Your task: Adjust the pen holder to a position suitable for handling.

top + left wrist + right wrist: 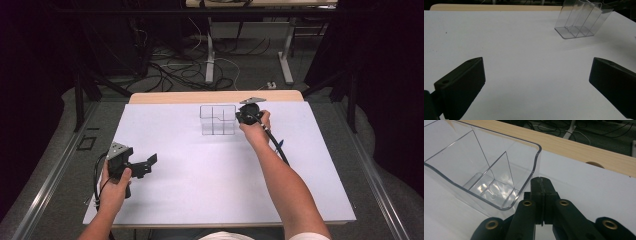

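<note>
A: Where's the clear organizer [218, 120]?
B: At the far middle of the white surface [210, 175], upright, compartments empty.
A: And the right claw [541, 195]?
B: Jaws pressed together, right beside the organizer's corner, gripping nothing.
A: The left claw [141, 165]?
B: Spread wide, well apart from the organizer, near the surface's left edge.

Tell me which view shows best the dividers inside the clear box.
The right gripper view: it looks from close into the clear box, so its dividers show plainly. The left gripper view shows the box farther off; the high view shows it small.
</note>
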Available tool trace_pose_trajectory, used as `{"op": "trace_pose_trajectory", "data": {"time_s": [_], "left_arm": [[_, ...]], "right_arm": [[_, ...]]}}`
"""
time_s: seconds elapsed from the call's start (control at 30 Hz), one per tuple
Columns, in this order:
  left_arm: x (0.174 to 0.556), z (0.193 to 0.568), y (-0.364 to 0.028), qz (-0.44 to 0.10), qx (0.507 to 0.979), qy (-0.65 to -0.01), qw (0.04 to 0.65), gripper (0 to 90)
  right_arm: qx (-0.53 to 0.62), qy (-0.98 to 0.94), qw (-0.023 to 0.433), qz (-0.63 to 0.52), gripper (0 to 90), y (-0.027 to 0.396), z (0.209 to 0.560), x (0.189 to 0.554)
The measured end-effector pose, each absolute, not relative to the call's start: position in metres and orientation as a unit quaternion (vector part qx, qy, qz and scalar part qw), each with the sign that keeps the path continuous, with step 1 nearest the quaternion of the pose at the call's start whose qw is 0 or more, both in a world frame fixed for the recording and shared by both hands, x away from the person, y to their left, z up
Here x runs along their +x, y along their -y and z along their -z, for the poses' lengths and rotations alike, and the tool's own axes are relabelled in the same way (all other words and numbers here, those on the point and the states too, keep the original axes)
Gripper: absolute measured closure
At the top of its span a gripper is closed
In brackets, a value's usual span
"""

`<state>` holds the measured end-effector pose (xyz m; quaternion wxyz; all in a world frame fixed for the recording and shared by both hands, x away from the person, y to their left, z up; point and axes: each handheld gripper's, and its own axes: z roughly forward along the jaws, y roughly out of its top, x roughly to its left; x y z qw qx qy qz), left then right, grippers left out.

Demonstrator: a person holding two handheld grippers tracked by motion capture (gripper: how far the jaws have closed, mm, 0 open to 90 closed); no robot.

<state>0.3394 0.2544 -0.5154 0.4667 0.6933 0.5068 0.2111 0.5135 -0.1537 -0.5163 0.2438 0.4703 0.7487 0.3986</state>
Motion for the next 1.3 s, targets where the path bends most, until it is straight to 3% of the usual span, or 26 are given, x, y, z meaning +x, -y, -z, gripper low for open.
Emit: {"op": "trace_pose_trajectory", "data": {"time_s": [0.33, 0.63, 0.93, 1.13, 1.17, 1.23, 1.3], "left_arm": [[0.341, 0.515, -0.255, -0.207, 0.691, -0.51, 0.468, 0.4], [0.341, 0.515, -0.255, -0.204, 0.688, -0.514, 0.469, 0.4], [0.34, 0.514, -0.253, -0.204, 0.692, -0.509, 0.47, 0.4], [0.34, 0.515, -0.252, -0.2, 0.694, -0.509, 0.469, 0.3], [0.34, 0.515, -0.252, -0.198, 0.692, -0.51, 0.47, 0.3], [0.34, 0.515, -0.252, -0.197, 0.691, -0.511, 0.471, 0.4], [0.341, 0.515, -0.253, -0.196, 0.693, -0.51, 0.471, 0.3]], "right_arm": [[0.462, -0.745, 0.253, -0.41, 81.9, 0.159, 0.503, 0.507], [0.432, -0.747, 0.273, -0.426, 66.9, 0.16, 0.484, 0.494], [0.419, -0.753, 0.24, -0.447, 54.4, 0.159, 0.464, 0.472], [0.419, -0.756, 0.234, -0.445, 39.1, 0.161, 0.455, 0.454], [0.421, -0.76, 0.233, -0.437, 32.8, 0.164, 0.453, 0.449], [0.421, -0.757, 0.235, -0.441, 30.2, 0.166, 0.452, 0.446], [0.434, -0.743, 0.245, -0.447, 20.2, 0.174, 0.45, 0.439]]}}
